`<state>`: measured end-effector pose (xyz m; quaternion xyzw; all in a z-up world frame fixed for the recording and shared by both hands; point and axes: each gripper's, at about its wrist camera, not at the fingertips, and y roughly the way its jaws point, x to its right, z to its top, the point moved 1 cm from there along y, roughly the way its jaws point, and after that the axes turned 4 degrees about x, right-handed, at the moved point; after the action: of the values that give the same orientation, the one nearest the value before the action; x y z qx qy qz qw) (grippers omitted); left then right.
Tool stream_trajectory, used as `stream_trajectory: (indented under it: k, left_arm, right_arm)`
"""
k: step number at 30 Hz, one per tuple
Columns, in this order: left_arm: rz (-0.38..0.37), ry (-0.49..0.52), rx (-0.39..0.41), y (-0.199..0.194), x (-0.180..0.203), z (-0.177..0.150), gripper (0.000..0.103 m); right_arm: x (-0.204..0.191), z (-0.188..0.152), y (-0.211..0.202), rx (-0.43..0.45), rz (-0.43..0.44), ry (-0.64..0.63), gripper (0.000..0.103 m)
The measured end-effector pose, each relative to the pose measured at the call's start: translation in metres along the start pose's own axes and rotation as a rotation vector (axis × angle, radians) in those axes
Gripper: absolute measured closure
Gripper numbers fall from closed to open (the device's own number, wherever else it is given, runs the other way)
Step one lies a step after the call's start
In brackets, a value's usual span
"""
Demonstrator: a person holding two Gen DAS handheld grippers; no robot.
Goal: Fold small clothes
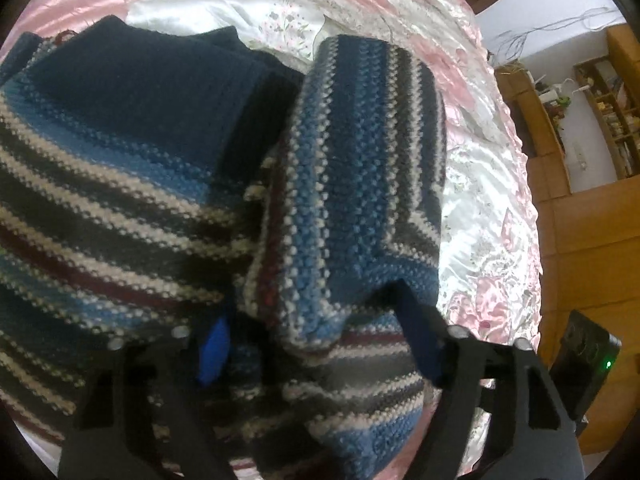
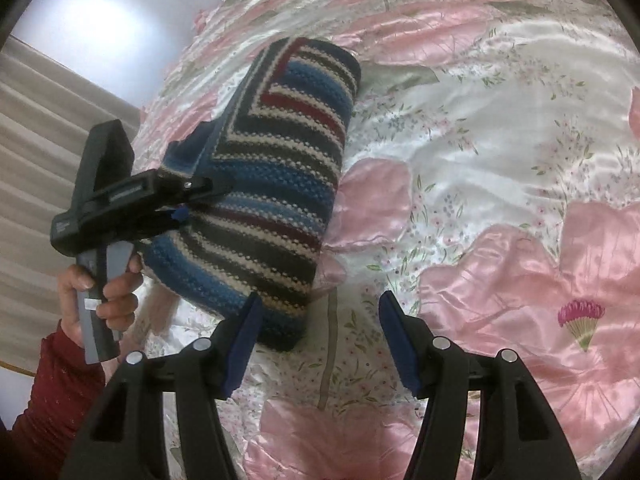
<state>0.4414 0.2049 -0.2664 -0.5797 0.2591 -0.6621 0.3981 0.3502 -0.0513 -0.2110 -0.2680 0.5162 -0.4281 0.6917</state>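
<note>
— Where's the sweater (image 2: 276, 184)?

— On the bedspread (image 2: 500, 128), one edge lifted. My left gripper (image 1: 316, 344) has a fold of it between its fingers; whether it's clamped, I cannot tell.

— And the right?

— My right gripper (image 2: 320, 340) hangs released, just beside the sweater.

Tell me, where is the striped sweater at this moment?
In the right wrist view the striped sweater is left of centre, folded on the pink floral bedspread, with the left gripper at its left edge and the open right gripper below.

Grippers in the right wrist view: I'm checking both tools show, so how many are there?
2: the right gripper at the bottom, jaws open; the left gripper at left, on the sweater.
</note>
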Motion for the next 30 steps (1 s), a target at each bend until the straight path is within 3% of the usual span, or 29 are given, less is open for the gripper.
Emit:
stream_trajectory:
  k: [7, 13, 21, 25, 30]
  left_arm:
    - [-0.004, -0.035, 0.055, -0.008, 0.007, -0.005, 0.076]
    - [-0.051, 0.034, 0.170, -0.051, 0.022, -0.007, 0.080]
    - [-0.023, 0.061, 0.291, -0.119, 0.014, 0.011, 0.080]
    - [0.040, 0.044, 0.324, -0.160, -0.022, 0.023, 0.080]
    - [0.108, -0.006, 0.321, -0.184, -0.078, 0.029, 0.080]
  right_arm:
    - [0.001, 0.000, 0.004, 0.000, -0.023, 0.000, 0.042]
    - [0.005, -0.003, 0.008, -0.010, -0.026, 0.017, 0.042]
    - [-0.011, -0.003, 0.018, -0.024, 0.000, -0.008, 0.041]
    - [-0.024, -0.001, 0.026, -0.027, 0.012, -0.039, 0.041]
    - [-0.039, -0.003, 0.033, -0.035, 0.026, -0.072, 0.041]
